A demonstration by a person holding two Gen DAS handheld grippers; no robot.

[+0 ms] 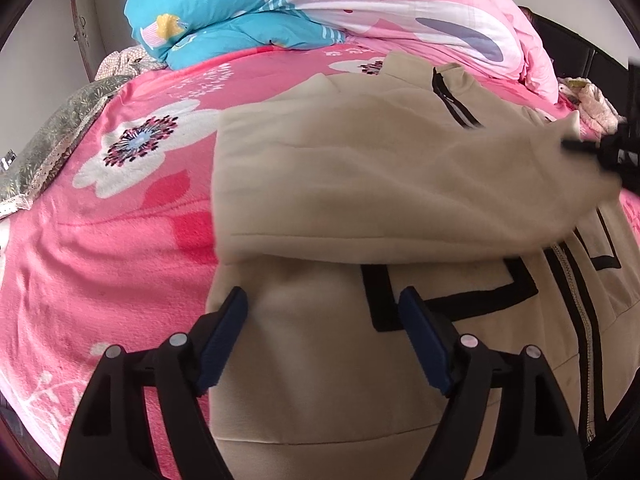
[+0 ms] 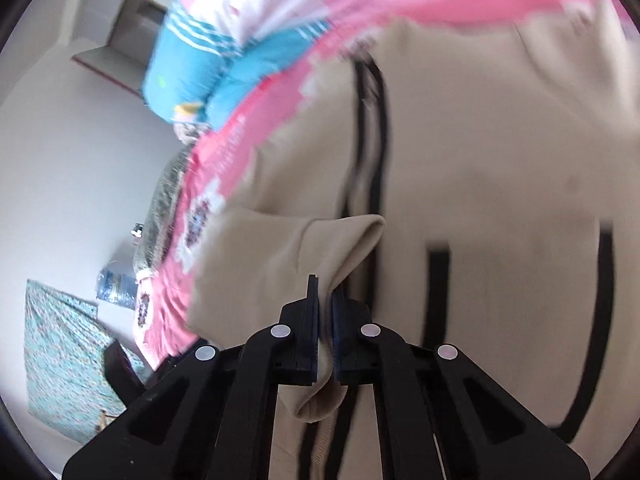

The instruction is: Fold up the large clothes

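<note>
On the bed, over a pink flowered blanket [image 1: 120,216], lies the beige jacket [image 1: 320,360] — black trim, zip running down its right half. One sleeve [image 1: 400,184] is drawn across the body from the right.

Right hand-held gripper [image 2: 325,300]: jaws closed tight on the sleeve's cuff [image 2: 340,240], fabric pinched between the pads and bunched on both sides of them. In the left wrist view it shows only as a dark blur at the far right edge.

Left hand-held gripper [image 1: 324,336]: jaws wide apart, poised over the jacket's near left part; nothing between the pads, no grip.

Step in hand, as I judge it: folding the sleeve inward across the chest. Next move calls for carrying the cuff further left, laying it flat on the body, then releasing — the left one could pin the body cloth against dragging.

Blue and pink bedding [image 1: 248,12] is heaped at the far side.
</note>
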